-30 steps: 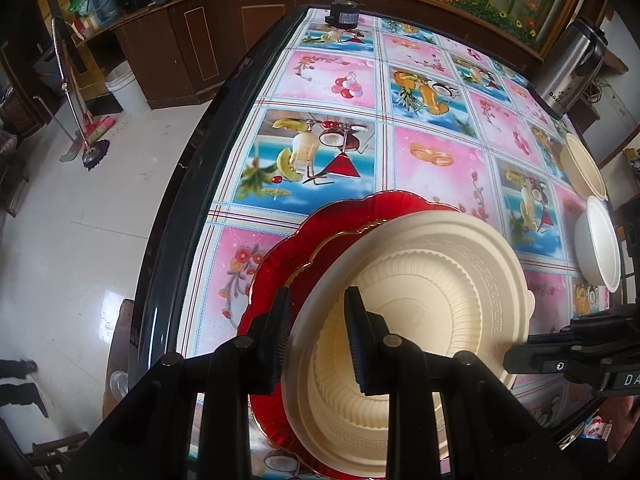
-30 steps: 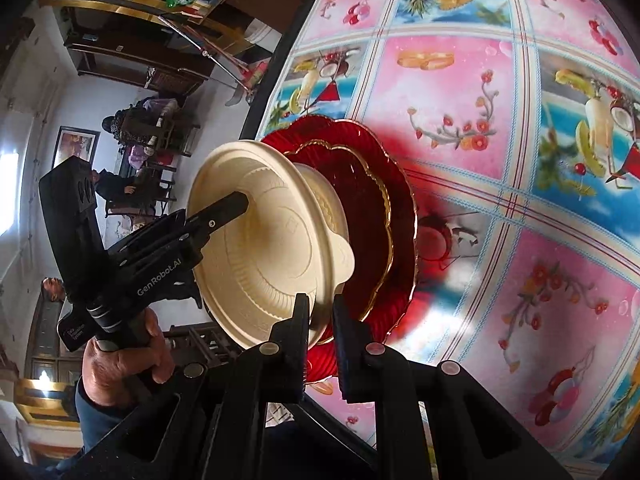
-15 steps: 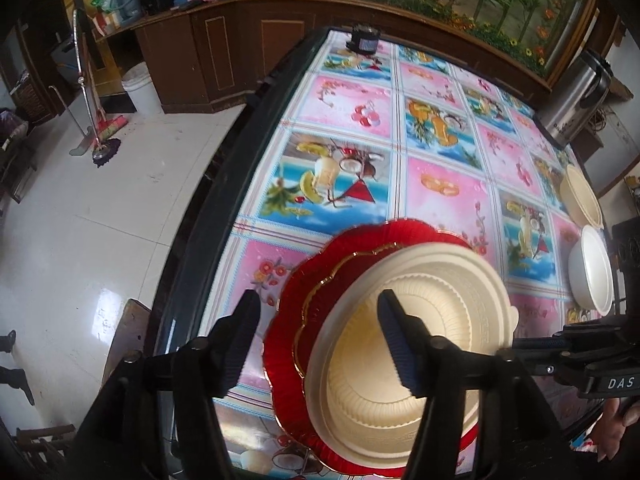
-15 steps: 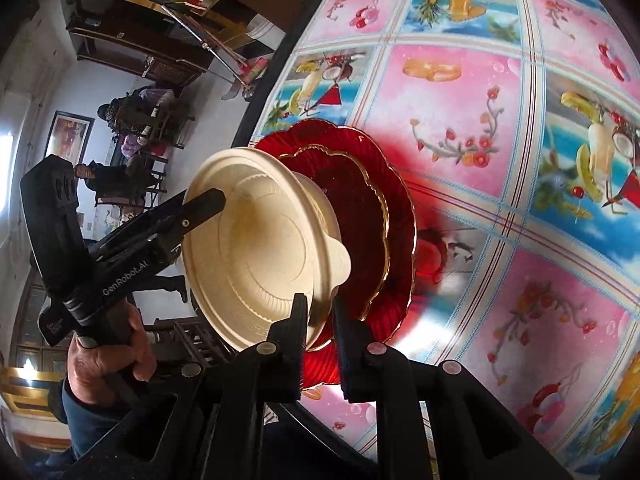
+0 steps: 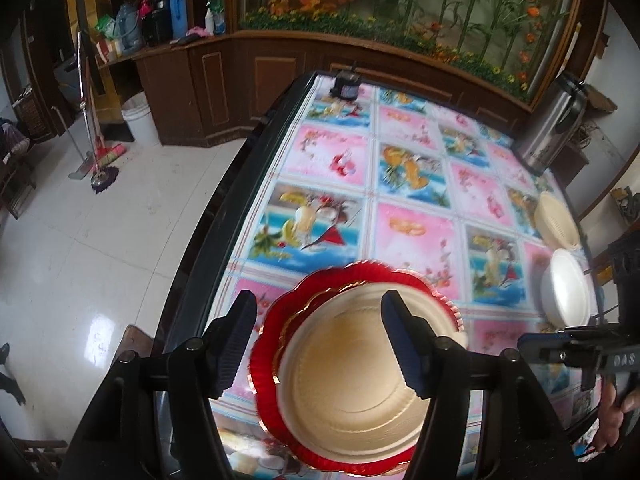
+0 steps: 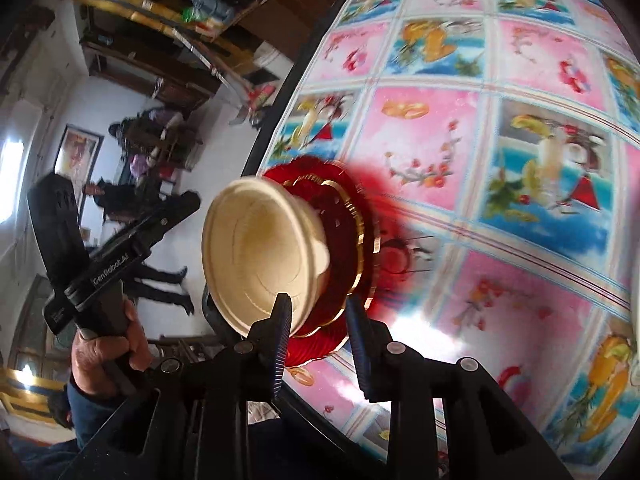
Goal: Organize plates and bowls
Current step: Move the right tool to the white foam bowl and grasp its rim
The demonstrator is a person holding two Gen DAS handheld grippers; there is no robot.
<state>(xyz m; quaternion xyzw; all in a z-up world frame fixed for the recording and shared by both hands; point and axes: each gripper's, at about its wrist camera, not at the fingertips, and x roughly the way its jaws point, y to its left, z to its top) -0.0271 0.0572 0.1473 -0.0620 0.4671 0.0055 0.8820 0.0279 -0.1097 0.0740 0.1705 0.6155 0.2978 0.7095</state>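
The table [image 5: 404, 184], under a bright fruit-print cloth, carries a stack of red plates [image 5: 276, 340] near its edge, with a cream bowl [image 5: 348, 384] sitting on top. A white bowl [image 5: 568, 292] and another cream one [image 5: 556, 220] lie well apart at the far side. The left gripper [image 5: 316, 344] stands spread above the bowl, touching nothing. The right gripper's [image 6: 318, 340] jaws are opening, the bowl's rim between them, unpressed.
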